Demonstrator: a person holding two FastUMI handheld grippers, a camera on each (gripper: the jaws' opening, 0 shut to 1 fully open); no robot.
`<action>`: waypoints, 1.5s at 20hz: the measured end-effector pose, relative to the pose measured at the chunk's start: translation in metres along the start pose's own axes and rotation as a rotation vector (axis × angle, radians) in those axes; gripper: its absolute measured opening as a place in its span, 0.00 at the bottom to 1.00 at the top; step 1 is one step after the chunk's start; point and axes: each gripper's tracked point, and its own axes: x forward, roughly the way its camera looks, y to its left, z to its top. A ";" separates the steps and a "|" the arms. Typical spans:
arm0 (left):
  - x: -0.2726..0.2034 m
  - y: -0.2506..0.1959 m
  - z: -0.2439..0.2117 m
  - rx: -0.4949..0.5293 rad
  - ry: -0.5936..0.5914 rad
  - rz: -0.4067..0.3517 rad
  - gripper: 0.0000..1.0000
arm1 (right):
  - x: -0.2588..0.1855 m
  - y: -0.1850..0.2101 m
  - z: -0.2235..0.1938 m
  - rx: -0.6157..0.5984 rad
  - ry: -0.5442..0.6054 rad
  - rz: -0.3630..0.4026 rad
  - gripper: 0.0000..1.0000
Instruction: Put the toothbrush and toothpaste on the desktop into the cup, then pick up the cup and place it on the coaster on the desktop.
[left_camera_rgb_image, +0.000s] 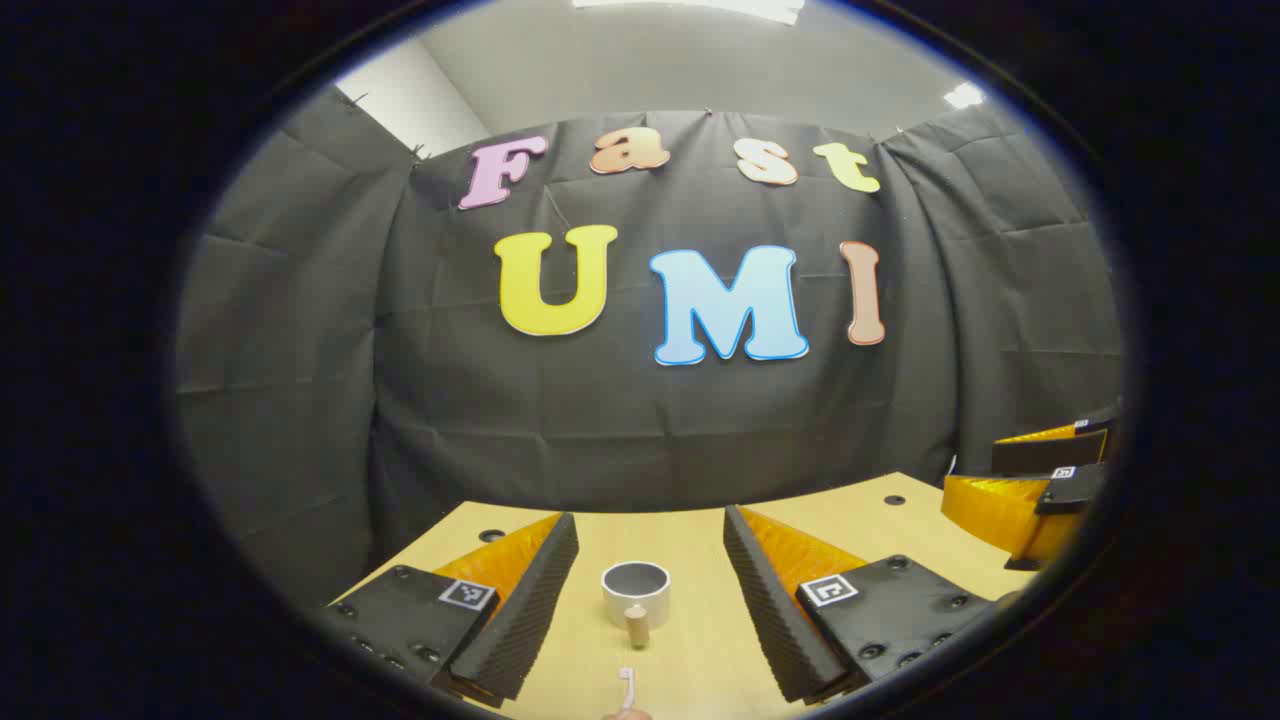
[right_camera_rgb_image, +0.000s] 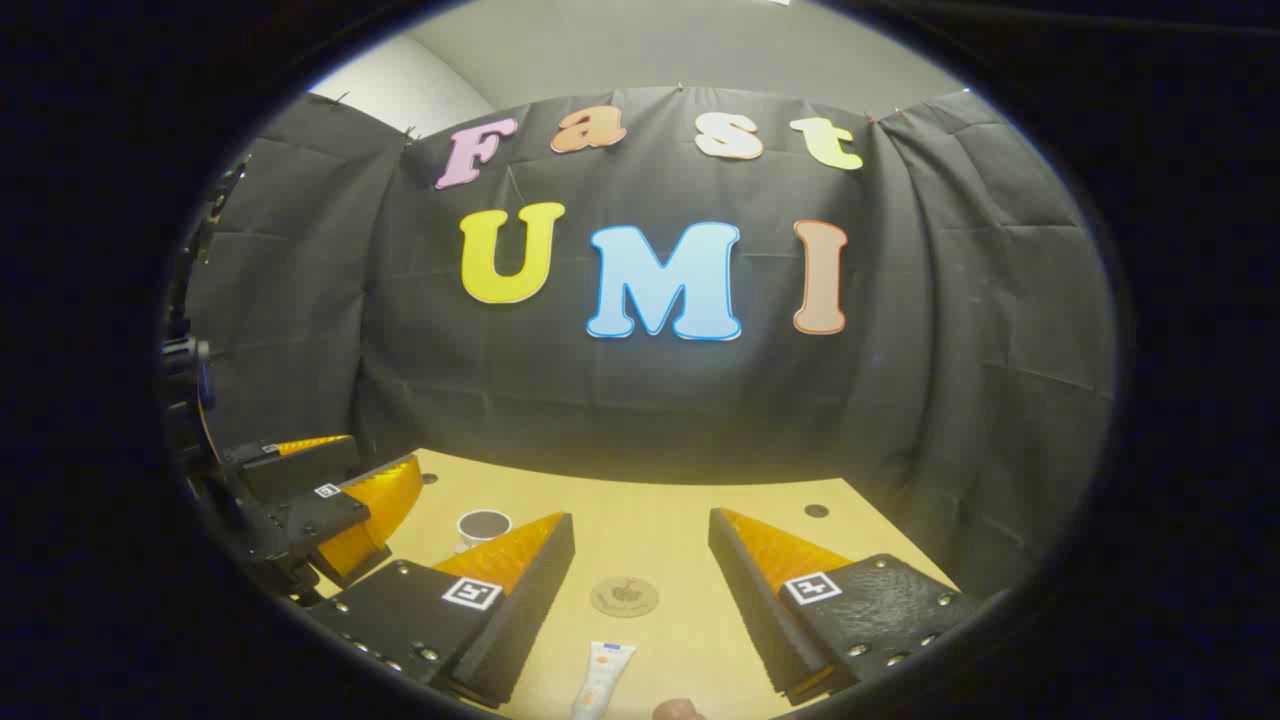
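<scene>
toothbrush first seems the sensible order, judging from how things lie: the slim white toothbrush (left_camera_rgb_image: 627, 688) rests flat on the pale wooden desktop (left_camera_rgb_image: 690, 640), just in front of the left gripper (left_camera_rgb_image: 650, 610) and centred between its fingers, which stand wide apart and hold nothing. beyond it, also on the centre line, sits the short white cylindrical cup (left_camera_rgb_image: 636, 592), mouth up and looking empty, with a small wooden knob-like handle on its near side. in the right gripper view the right gripper (right_camera_rgb_image: 640, 605) is likewise spread wide and empty, and the white toothpaste tube (right_camera_rgb_image: 602, 682) lies between its fingers at the lower edge, with the round brown coaster (right_camera_rgb_image: 624, 596) just past it; the cup (right_camera_rgb_image: 484, 525) shows farther off to that view's left, near the other gripper (right_camera_rgb_image: 330, 500). to do the pickup well, i would lower the left gripper straight down with the handle of the brush across the gap — not along it — and close near the middle of the handle so the brush stays level. a thin, flat thing can slip or pivot, so the pads should reach the desktop before closing. then lift, tilt it upright over the cup's mouth, and release only once its end is inside the rim.
</scene>
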 end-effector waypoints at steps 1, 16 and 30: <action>0.000 0.000 0.000 0.000 0.003 -0.003 0.95 | 0.000 0.000 0.000 0.001 0.002 -0.002 0.87; 0.003 0.000 -0.010 -0.016 0.045 -0.016 0.95 | 0.001 0.002 -0.009 0.024 0.055 0.004 0.87; 0.028 -0.005 -0.112 -0.040 0.400 -0.088 0.95 | 0.038 0.018 -0.105 0.025 0.436 0.031 0.87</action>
